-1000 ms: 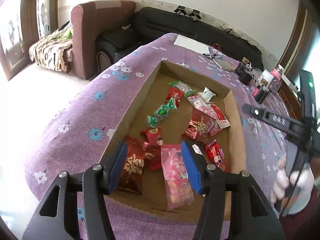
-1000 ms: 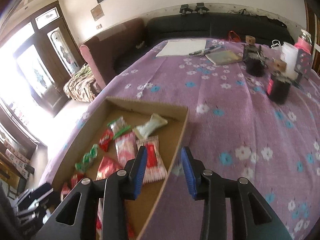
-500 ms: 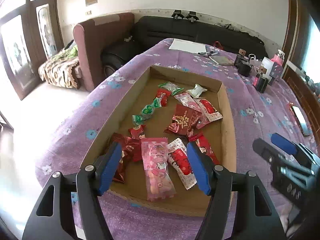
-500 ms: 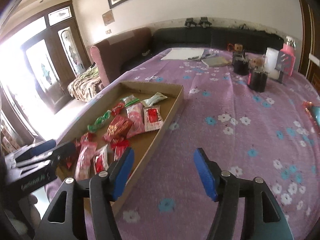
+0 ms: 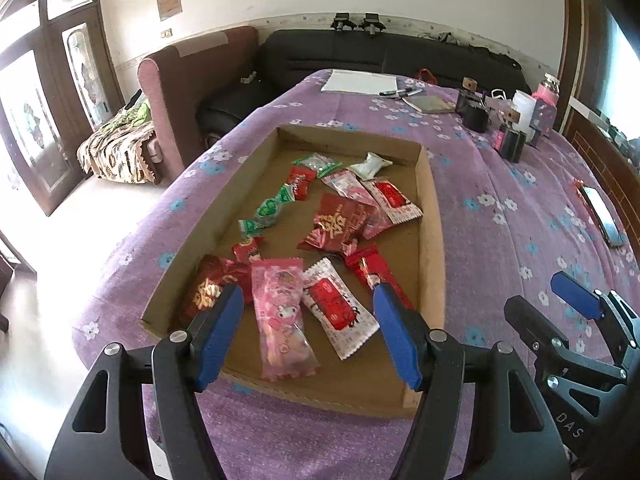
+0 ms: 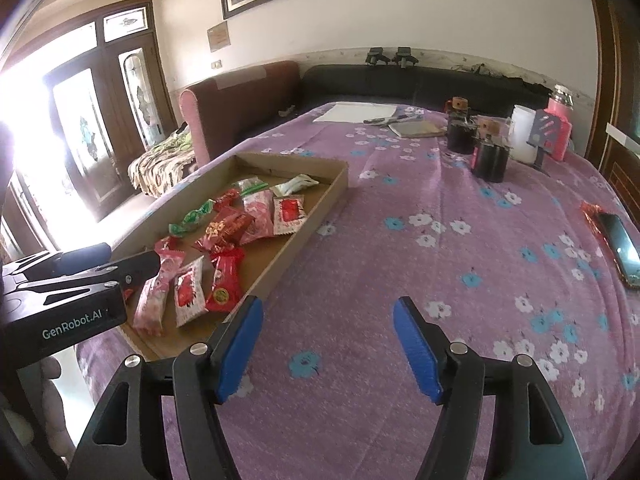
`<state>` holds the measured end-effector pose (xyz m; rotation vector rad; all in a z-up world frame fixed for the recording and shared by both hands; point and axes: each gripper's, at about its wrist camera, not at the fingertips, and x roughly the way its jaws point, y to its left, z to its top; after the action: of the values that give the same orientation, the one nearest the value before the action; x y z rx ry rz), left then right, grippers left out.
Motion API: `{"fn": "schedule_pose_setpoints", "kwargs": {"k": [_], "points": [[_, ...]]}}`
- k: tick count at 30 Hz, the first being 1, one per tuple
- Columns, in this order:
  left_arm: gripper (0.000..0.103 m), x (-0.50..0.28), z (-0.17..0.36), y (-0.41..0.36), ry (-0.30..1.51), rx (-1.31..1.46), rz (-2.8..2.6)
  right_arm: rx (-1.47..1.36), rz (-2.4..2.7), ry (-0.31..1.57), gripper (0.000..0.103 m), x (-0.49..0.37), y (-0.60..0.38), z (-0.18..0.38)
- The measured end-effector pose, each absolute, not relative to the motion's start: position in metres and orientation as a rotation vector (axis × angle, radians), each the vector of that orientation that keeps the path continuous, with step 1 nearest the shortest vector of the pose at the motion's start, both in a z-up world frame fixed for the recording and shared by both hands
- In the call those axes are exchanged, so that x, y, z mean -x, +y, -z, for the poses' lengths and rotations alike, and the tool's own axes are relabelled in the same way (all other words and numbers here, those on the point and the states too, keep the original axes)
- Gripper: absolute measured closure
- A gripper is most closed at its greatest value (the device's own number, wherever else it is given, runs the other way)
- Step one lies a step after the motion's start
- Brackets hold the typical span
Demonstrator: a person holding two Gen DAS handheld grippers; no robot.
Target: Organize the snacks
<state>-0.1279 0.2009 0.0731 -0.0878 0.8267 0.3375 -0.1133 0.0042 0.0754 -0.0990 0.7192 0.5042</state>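
Note:
A shallow cardboard tray lies on the purple flowered tablecloth and holds several snack packets. Among them are a pink packet, a white-and-red packet, a large red packet and a green candy. My left gripper is open and empty, held above the tray's near end. My right gripper is open and empty over the bare cloth to the right of the tray; it also shows in the left wrist view.
Black jars, a white cup and a pink bottle stand at the far right of the table. A phone lies at the right edge. Paper and pens lie at the far end. Sofas stand behind.
Both grippers have pulled back and up from the tray and opened wider. The right gripper has moved from the tray's right wall out over the bare cloth.

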Motion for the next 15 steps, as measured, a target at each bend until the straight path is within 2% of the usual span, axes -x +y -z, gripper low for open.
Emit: {"fn": "schedule_pose_setpoints", "kwargs": {"k": [15], "points": [[0.036,0.132,-0.072,0.187,0.819,0.073,-0.336,0.079,-0.483,0.734,0.031,0.122,-0.017,-0.065]]}}
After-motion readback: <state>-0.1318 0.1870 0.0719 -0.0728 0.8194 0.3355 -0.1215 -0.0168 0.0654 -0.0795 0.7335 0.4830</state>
